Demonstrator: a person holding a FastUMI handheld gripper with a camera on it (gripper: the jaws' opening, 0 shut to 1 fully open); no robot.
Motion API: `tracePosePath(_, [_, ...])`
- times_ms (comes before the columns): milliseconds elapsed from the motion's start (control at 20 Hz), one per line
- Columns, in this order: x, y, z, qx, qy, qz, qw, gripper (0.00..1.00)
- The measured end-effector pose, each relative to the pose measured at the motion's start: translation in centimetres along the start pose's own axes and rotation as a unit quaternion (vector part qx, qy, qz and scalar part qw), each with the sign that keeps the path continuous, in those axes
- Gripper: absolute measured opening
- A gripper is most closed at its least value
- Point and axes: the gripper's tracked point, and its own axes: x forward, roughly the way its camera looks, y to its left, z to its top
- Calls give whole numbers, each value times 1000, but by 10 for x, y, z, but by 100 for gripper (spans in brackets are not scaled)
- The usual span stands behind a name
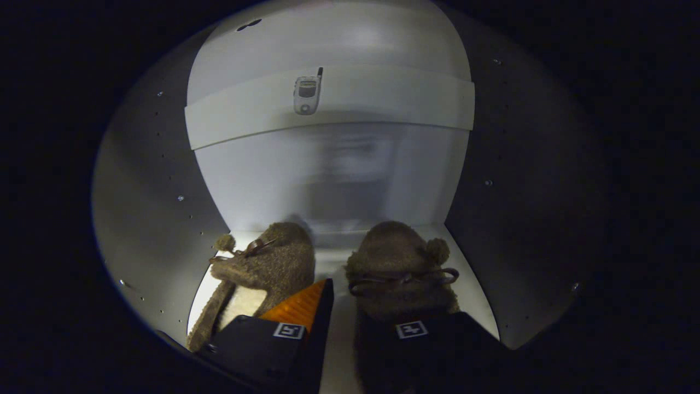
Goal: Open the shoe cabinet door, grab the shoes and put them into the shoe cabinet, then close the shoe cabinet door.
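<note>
- The inside of the pale grey shoe cabinet (164, 180) is seen, with small peg holes dotted along its left wall; every place below is given relative to this cabinet.
- On the cabinet's floor, toward the left wall, a brown fuzzy slipper with a cream lining, a small pompom and a thin dark bow (262, 268) is set with its toe toward the back panel.
- Above, across the back of the cabinet, a pale shelf front bearing a small picture of a flip phone (328, 104) is seen.
- The claw (342, 323) is held low at the cabinet's mouth, its fingers apart and clamped on nothing; a strip of bare cabinet floor shows between them.
- On the cabinet's floor, toward the right wall, a second brown fuzzy slipper with a pompom and bow (402, 268) lies, its heel hidden behind the right finger.
- Both slippers are judged to be light, soft and easily squashed, with a fleecy surface unlikely to slip; the firmer heel rim or the side wall of the opening is judged the best place to be gripped.
- With both slippers lying inside, the door is judged to be what remains to be closed.
</note>
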Motion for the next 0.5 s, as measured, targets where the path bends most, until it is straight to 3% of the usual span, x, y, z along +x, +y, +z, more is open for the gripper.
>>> tracePosePath(200, [-26,-2,0,-9,4,3,1000,88])
tracePosePath(300, [-41,-5,-1,-13,9,4,1000,97])
tracePosePath(500, [-81,-14,5,-9,-3,4,1000,97])
